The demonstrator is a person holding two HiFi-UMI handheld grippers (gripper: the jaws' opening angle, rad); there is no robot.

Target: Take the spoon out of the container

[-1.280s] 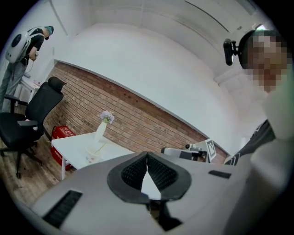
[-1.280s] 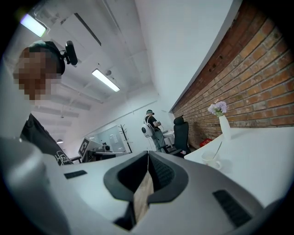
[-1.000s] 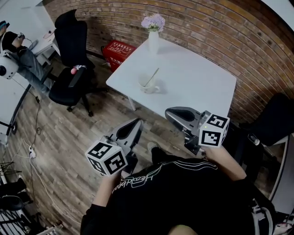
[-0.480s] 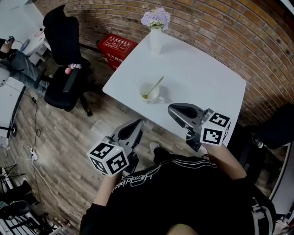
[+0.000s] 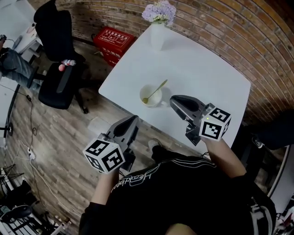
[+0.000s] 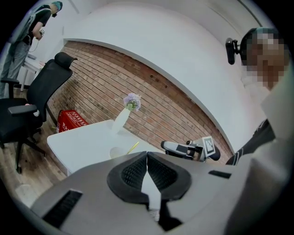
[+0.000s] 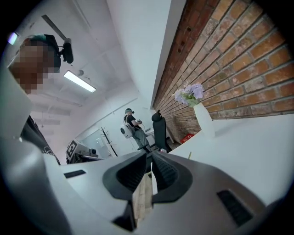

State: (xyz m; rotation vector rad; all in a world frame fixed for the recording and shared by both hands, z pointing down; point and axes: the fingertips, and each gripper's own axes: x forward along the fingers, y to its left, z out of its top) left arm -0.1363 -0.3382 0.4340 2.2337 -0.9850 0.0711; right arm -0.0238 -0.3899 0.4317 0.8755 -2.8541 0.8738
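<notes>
Item 1. Small white round cup [image 5: 150, 96], the container: upright on a white square-topped table [image 5: 202, 69], near the table's left front edge.

Item 2. Slim yellow-gold spoon [image 5: 156, 90]: inside the cup, bowl end down, handle leaning over the rim toward the far right of the table. Not touched by either gripper.

Item 3. Left gripper [image 5: 130, 124], grey with black ribbed pads: jaws pressed together at the tips in the left gripper view, nothing between them. Held off the table, above the wood-plank floor [image 5: 55, 133], pointing toward the cup; near the table edge, apart from the cup.

Item 4. Right gripper [image 5: 175, 101], same make: jaws drawn together in the right gripper view, nothing held. Tip over the table's front edge, just beside the cup on its right, not touching it.

Item 5. Tall white vase [image 5: 157, 36] with pale lilac flowers [image 5: 160, 11]: upright at the table's far corner, well apart from the cup.

Item 6. Red plastic crate [image 5: 114, 42]: on the floor beside the brick wall [image 5: 239, 32], left of the table.

Item 7. Black office chair [image 5: 54, 64]: on the floor, left of the crate.

Item 8. Person in a black top [image 5: 183, 197]: marker cube of each gripper close to the body.
</notes>
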